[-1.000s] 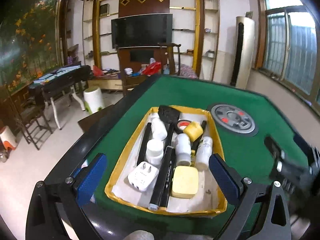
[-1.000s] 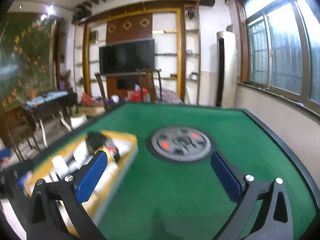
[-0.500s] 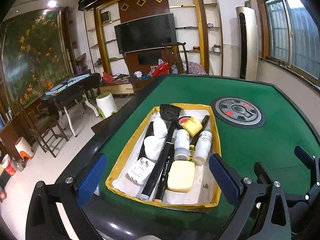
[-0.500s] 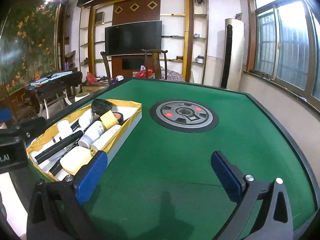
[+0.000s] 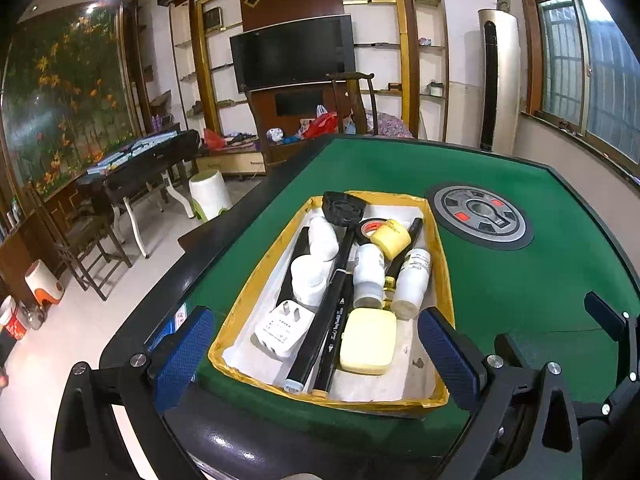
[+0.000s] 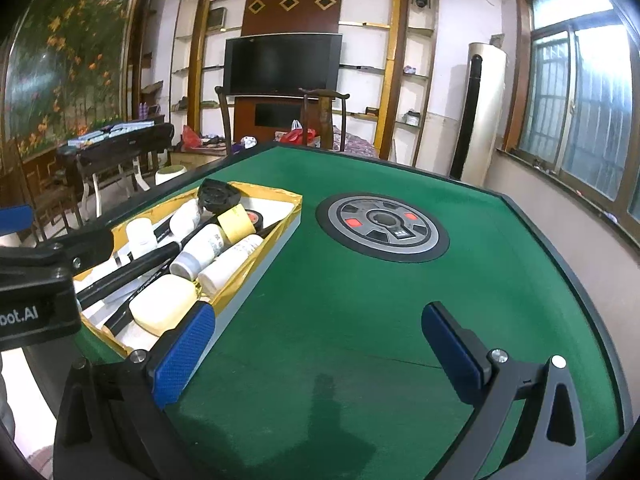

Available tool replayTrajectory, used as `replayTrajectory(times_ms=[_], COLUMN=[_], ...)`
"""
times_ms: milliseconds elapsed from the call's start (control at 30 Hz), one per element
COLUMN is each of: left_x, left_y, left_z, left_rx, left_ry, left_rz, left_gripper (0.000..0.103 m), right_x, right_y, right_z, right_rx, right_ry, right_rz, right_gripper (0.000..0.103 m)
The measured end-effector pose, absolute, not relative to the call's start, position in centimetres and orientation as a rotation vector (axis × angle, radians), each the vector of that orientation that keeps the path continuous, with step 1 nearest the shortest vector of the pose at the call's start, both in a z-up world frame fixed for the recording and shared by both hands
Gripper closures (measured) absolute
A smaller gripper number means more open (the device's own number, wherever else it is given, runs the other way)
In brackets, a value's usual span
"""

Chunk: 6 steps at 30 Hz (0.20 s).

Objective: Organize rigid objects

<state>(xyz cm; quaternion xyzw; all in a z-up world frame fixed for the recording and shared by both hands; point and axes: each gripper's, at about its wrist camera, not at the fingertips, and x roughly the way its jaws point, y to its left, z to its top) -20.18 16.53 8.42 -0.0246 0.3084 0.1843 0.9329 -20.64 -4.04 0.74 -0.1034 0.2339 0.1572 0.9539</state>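
Observation:
A yellow-rimmed tray (image 5: 440, 264) lies on the green table and holds several small items: a pale yellow case (image 5: 368, 341), a white plug adapter (image 5: 282, 327), black markers (image 5: 320, 332), white bottles (image 5: 412, 280) and a yellow tape roll (image 5: 390, 236). My left gripper (image 5: 316, 354) is open and empty, just before the tray's near edge. My right gripper (image 6: 320, 354) is open and empty over bare felt to the right of the tray (image 6: 256, 276). The pale yellow case (image 6: 162, 304) also shows in the right wrist view.
A round grey control panel (image 5: 480, 216) is set in the table's centre, also in the right wrist view (image 6: 382, 226). The table's dark raised rim (image 5: 224, 236) runs along the left. Chairs and another table (image 5: 140, 168) stand on the floor beyond.
Both grippers have pulled back and risen a little from the tray. The views have steadied, and the right gripper has swung so more of the tray shows. Both jaws stay open.

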Motion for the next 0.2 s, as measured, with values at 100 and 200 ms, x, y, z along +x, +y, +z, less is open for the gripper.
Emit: replayTrajectory(times_ms=[100, 200], left_x=[-20.32, -20.31], left_y=[16.72, 16.82], left_z=[8.20, 8.01], left_rx=[-0.049, -0.049], left_ry=[0.632, 0.639], left_rz=[0.389, 0.409], left_gripper=[0.000, 0.000], right_x=[-20.62, -20.64], right_y=[-3.74, -3.73], right_z=[0.65, 0.65], right_rx=[-0.218, -0.218], right_ry=[0.480, 0.487], right_rz=[0.321, 0.324], right_gripper=[0.000, 0.000])
